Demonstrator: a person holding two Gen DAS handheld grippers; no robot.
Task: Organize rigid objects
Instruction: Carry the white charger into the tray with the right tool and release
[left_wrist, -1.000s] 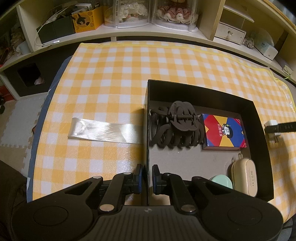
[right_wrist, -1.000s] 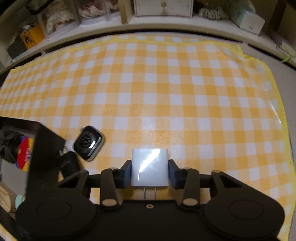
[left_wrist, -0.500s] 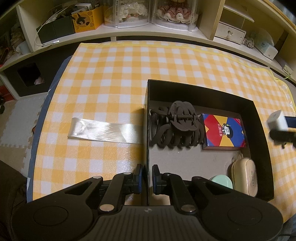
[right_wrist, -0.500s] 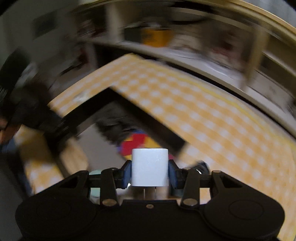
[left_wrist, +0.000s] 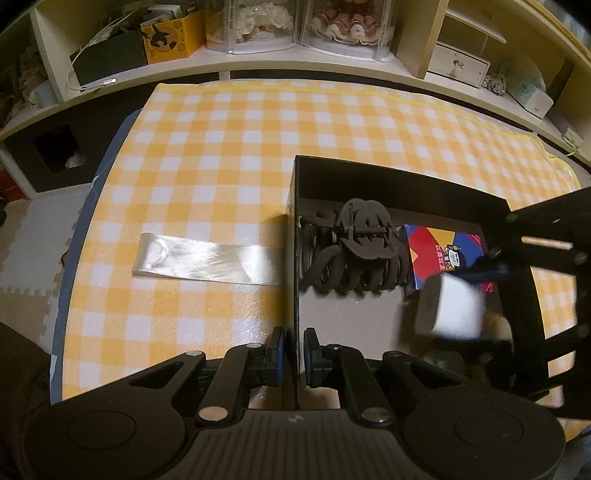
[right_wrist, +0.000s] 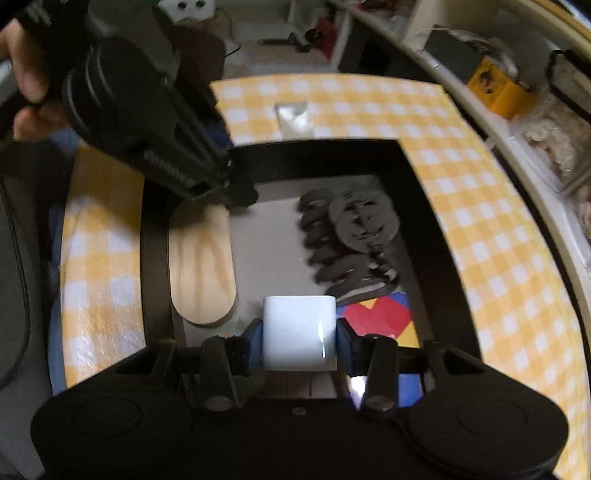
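Observation:
A black open box (left_wrist: 399, 177) sits on the yellow checked cloth. In it lie a dark hair claw clip (left_wrist: 354, 251), a colourful card box (left_wrist: 443, 247) and a light wooden oval piece (right_wrist: 202, 266). My left gripper (left_wrist: 293, 347) is shut on the box's left wall (left_wrist: 295, 277). My right gripper (right_wrist: 299, 338) is shut on a white charger plug (right_wrist: 299, 338) and holds it above the inside of the box (right_wrist: 424, 206). The plug also shows, blurred, in the left wrist view (left_wrist: 452, 312).
A strip of shiny white ribbon (left_wrist: 207, 260) lies on the cloth left of the box. Shelves with boxes and display cases (left_wrist: 295, 33) run behind the table. A person's hand (right_wrist: 22, 66) holds the left gripper. Cloth edge (left_wrist: 79, 236) at left.
My right gripper has carried the white plug from the cloth right of the box to above the inside of the box. The left gripper has not moved.

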